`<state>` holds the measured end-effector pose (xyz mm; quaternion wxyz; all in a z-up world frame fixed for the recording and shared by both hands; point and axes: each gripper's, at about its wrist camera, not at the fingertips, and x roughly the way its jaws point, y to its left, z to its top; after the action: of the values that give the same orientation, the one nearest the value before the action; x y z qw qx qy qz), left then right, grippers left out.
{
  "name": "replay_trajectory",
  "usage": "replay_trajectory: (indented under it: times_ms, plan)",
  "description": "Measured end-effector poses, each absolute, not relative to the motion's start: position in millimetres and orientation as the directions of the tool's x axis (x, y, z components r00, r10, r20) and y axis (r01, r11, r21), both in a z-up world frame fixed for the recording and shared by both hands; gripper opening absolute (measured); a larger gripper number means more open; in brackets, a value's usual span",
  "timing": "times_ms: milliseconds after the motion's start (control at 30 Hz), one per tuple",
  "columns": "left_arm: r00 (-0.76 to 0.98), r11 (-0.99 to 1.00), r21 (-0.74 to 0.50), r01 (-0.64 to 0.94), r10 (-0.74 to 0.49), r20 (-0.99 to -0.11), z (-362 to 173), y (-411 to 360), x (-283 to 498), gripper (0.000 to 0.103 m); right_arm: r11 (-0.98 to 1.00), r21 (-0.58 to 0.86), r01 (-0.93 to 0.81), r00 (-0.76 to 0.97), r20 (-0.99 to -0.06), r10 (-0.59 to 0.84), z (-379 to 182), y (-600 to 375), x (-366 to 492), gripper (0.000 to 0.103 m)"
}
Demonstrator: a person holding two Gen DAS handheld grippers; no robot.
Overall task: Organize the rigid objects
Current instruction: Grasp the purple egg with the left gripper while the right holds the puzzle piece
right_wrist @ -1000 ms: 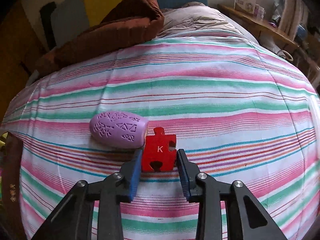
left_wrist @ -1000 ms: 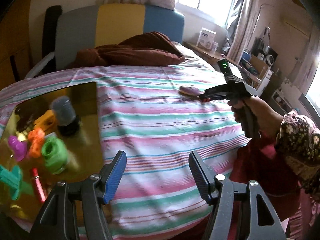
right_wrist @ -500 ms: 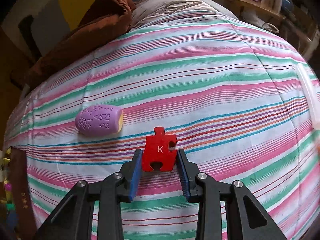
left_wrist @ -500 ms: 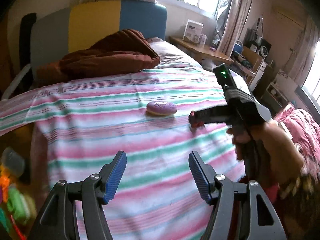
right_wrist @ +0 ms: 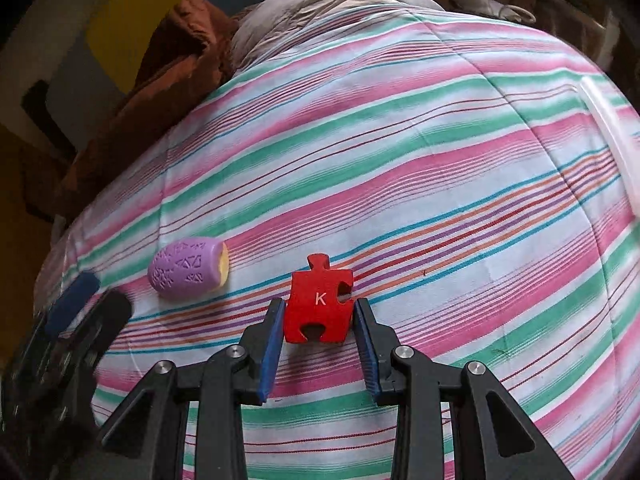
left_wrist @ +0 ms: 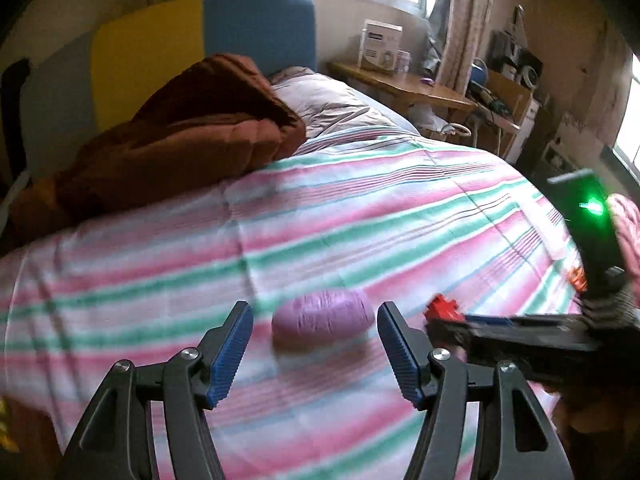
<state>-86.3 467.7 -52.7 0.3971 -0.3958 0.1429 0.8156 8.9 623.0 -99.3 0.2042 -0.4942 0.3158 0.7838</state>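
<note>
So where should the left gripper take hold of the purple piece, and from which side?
Take the purple piece across its rounded middle, coming straight on. It lies on its side on the bedspread, framed by the open left gripper, long axis running across between the fingers, so a slight turn to close across the narrower width would probably hold better.

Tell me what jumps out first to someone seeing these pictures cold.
The red puzzle piece marked K grabs the eye, clamped between the right gripper's blue pads just above the striped bedspread. Next comes the purple patterned egg-shaped toy lying on the spread, framed between the open fingers of the left gripper. Behind, a brown blanket is heaped near the head of the bed.
</note>
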Motion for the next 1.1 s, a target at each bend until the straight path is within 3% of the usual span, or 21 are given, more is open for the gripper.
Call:
replay_trajectory:
  times_ms: [133, 233, 367, 467, 733, 900, 1033, 1100]
  plan:
    - [-0.331, -0.616, -0.110, -0.780, 0.554, -0.764, -63.3, 486.1, -101.6, 0.066, -0.702, 0.310, -0.641, -0.435, -0.900, 0.000, -100.3, 625.9, 9.5, 0.035]
    - [-0.215, -0.594, -0.213, -0.776, 0.566, -0.796, -83.2, 492.8, -114.8, 0.066, -0.690, 0.326, -0.647, -0.441, -0.897, -0.010, -100.7, 628.1, 10.8, 0.035]
    - [-0.102, -0.533, -0.324, -0.782, 0.622, -0.777, -89.3, 480.9, -106.8, 0.065, -0.663, 0.336, -0.668, -0.446, -0.895, -0.004, -101.0, 634.9, 15.1, 0.035]
    - [-0.056, -0.492, -0.352, -0.797, 0.639, -0.767, -86.9, 472.4, -90.3, 0.065, -0.643, 0.343, -0.685, -0.450, -0.893, 0.002, -101.8, 642.2, 15.4, 0.035]
    - [-0.266, -0.556, -0.109, -0.824, 0.551, -0.791, -77.5, 496.1, -73.3, 0.066, -0.631, 0.347, -0.693, -0.453, -0.891, 0.007, -102.6, 642.5, 13.0, 0.035]
    - [-0.257, -0.584, -0.107, -0.805, 0.506, -0.823, -94.7, 510.7, -85.0, 0.066, -0.632, 0.347, -0.693, -0.454, -0.891, 0.008, -102.3, 644.7, 10.7, 0.035]
    - [-0.303, -0.593, -0.064, -0.802, 0.497, -0.813, -105.4, 507.2, -81.3, 0.044, -0.633, 0.348, -0.691, -0.453, -0.891, 0.005, -101.3, 646.4, 17.4, 0.035]
    - [-0.310, -0.576, -0.048, -0.816, 0.506, -0.805, -106.3, 503.1, -78.1, 0.044, -0.635, 0.350, -0.689, -0.456, -0.890, 0.004, -101.0, 646.4, 16.9, 0.035]
